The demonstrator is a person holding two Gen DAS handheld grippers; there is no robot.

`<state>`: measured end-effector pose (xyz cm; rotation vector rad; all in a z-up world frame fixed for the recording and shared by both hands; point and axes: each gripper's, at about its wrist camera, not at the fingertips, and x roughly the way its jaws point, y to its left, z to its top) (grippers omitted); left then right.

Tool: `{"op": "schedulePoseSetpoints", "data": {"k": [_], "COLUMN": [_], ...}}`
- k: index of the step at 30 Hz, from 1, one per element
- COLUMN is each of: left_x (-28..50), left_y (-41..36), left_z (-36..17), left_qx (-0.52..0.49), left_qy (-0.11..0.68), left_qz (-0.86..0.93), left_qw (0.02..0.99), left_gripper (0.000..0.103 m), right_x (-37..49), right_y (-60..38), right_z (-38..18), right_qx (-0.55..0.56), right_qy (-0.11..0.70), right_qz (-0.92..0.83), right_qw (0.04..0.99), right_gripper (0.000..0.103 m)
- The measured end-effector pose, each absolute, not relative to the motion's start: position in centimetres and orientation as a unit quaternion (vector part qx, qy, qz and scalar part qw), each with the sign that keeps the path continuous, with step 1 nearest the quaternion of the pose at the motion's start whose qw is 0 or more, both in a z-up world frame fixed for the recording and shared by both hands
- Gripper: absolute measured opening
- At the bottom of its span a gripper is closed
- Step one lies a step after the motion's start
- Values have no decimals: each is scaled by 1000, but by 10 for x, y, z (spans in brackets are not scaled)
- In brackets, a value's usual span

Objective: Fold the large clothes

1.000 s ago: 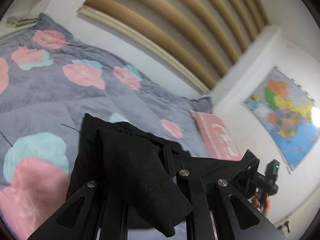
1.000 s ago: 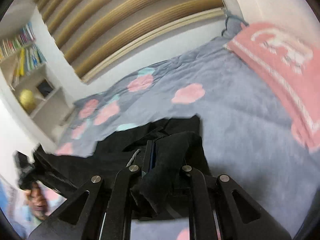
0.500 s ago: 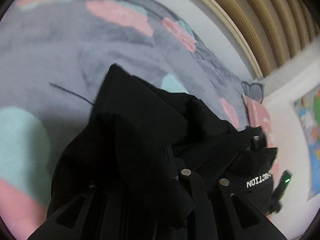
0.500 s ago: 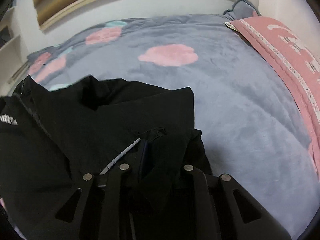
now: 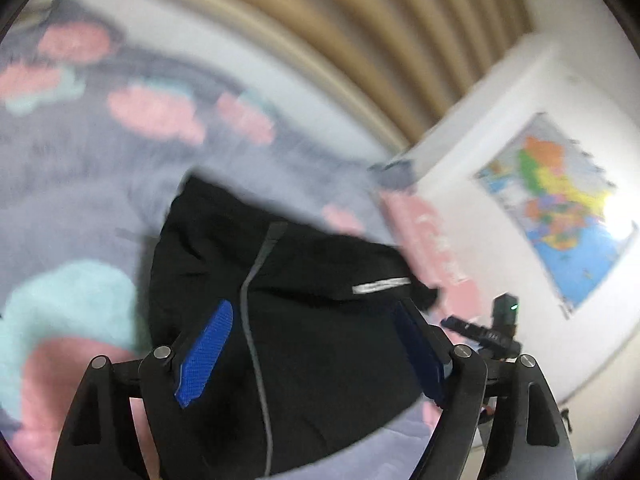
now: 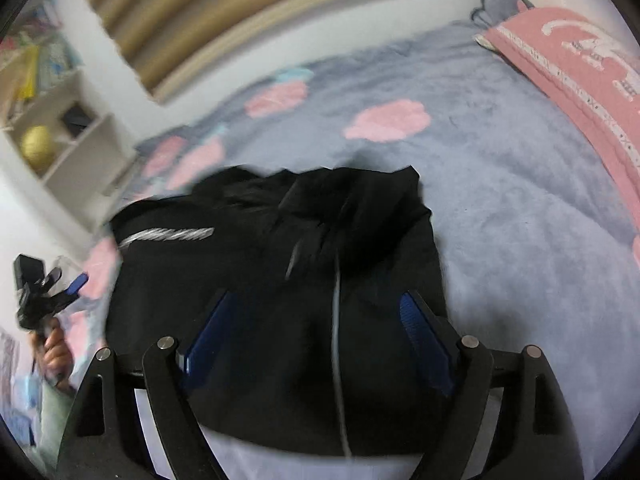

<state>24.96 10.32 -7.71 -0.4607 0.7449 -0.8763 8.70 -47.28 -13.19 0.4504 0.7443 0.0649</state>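
- The black garment, which looks like a jacket with a pale zip line down it, lies bunched on a grey-blue bedspread with pink flower shapes. It sits directly ahead of and beneath both sets of tongs.
- The left tongs are opening. Their blue pads stand wide apart, with the black cloth lying between them but not pinched.
- The right tongs are also opening, blue pads spread to either side of the zip line. The cloth lies under them, and neither pad presses on it.
- The step in hand appears to be letting go after laying the garment down.
- To do it well, let the jaws clear the cloth fully before lifting, so no fold snags on a pad and drags the pile askew.
- Draw each pair of tongs straight back along its own fingers rather than sideways across the fabric.
- Beyond the right tongs' far side lies a pink pillow, well apart from the garment. It should not interfere.
- Both views are blurred, so fine creases cannot be told.
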Motion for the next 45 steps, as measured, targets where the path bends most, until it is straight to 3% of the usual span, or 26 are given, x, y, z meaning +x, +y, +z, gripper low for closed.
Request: {"op": "schedulePoseSetpoints", "data": {"k": [3,7,13,22,24,25,26,27,28,34,40,45], "left_x": [244,279,336,393,403,405,406,405,403,375,383,410], "left_y": [108,87,80,64,60,58,56,53,50,58,71,64], "left_z": [-70,-100,-139,-166,-172,-172,-170,-167,-163,-103,-26,5], "left_qx": [-178,-145,-183,-230,-258,-265,-263,-260,-255,-221,-237,-232], "left_qy": [341,398,435,510,521,519,516,518,521,477,435,433], "left_qz": [-371,-303,-276,-286,-294,-287,-286,-289,-289,-284,-289,-258], "left_qw": [846,854,837,778,759,761,763,762,762,802,819,832], "left_gripper": [84,84,84,84,83,72,60,30,12,9,8,8], "right_x": [74,93,150,260,260,256,252,245,240,210,234,273], "right_y": [-471,-483,-515,-554,-543,-534,-527,-520,-516,-509,-500,-503], "right_z": [-129,-139,-149,-185,-186,-183,-180,-174,-169,-86,-14,2], "right_qx": [178,177,171,215,196,171,151,129,123,85,47,39], "right_qy": [359,363,351,429,436,439,442,445,444,415,401,407], "right_qz": [0,-22,-14,54,73,68,59,48,44,-15,-65,-110], "right_qw": [916,914,920,876,875,880,882,885,886,906,912,906], "right_gripper": [87,87,87,87,59,35,27,23,18,14,12,12]}}
